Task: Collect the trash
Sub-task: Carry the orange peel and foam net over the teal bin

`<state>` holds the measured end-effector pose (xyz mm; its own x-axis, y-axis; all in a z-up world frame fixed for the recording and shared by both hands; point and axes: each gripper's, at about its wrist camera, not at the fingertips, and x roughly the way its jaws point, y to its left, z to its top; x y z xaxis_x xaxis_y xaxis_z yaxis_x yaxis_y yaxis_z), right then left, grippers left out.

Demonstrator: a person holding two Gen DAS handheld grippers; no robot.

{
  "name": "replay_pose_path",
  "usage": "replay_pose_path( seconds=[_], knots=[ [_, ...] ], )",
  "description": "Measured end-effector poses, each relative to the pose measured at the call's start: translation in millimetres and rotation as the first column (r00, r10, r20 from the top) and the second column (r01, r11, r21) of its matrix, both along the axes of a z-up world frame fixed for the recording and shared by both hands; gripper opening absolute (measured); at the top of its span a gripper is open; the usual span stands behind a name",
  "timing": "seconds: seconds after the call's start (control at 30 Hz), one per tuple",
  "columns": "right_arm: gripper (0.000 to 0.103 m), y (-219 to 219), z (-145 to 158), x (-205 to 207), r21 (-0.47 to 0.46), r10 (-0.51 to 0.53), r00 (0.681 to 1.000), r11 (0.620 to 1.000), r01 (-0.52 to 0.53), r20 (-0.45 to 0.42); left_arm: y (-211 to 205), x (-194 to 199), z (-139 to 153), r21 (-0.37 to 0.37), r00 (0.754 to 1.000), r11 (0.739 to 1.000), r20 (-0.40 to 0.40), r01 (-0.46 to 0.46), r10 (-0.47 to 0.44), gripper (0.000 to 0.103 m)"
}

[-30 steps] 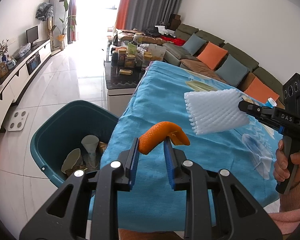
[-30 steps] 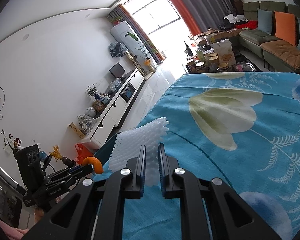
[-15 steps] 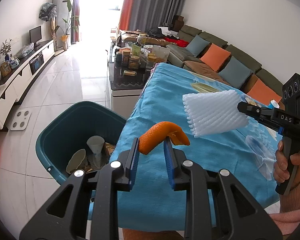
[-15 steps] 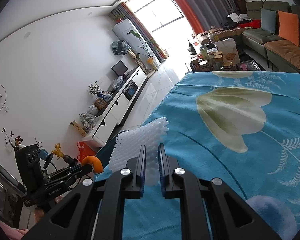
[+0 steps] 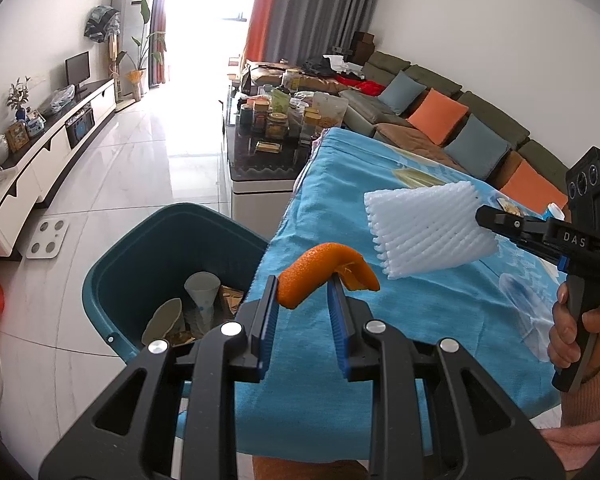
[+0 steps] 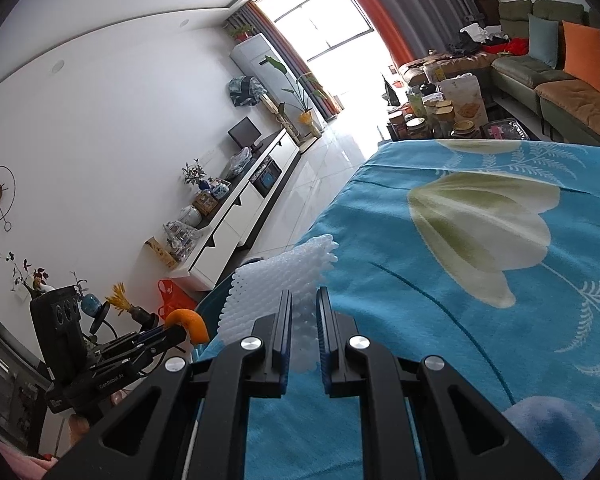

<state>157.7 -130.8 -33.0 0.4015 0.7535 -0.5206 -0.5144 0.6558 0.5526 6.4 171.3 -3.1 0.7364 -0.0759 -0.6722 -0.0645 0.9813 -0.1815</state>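
My left gripper (image 5: 302,285) is shut on a curved piece of orange peel (image 5: 325,262), held in the air over the left edge of the table with the blue flowered cloth (image 5: 380,312). In the right wrist view the same orange peel (image 6: 189,322) shows at the lower left. My right gripper (image 6: 304,300) is shut on a white foam fruit net (image 6: 276,280), held above the cloth; that foam net (image 5: 424,230) hangs to the right of the peel. A teal trash bin (image 5: 112,272) stands on the floor just left of the table, below the peel.
The bin holds a paper cone cup (image 5: 202,294) and other scraps. A dark coffee table (image 5: 260,160) crowded with jars stands beyond the cloth-covered table. A sofa (image 5: 452,128) with cushions runs along the right wall. A white TV cabinet (image 5: 40,160) lines the left wall.
Both views have swung slightly, bringing the bin and floor further toward the middle of the left wrist view. Both grips are unchanged.
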Motion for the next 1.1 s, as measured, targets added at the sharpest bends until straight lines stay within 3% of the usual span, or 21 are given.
replay_pose_path(
  seconds=[1.1],
  knots=[
    [0.011,29.3,2.6,4.9,-0.004,0.043,0.999,0.999,-0.043,-0.010,20.0,-5.2,1.5,0.005,0.999,1.000,0.010,-0.031,0.031,0.025]
  ],
)
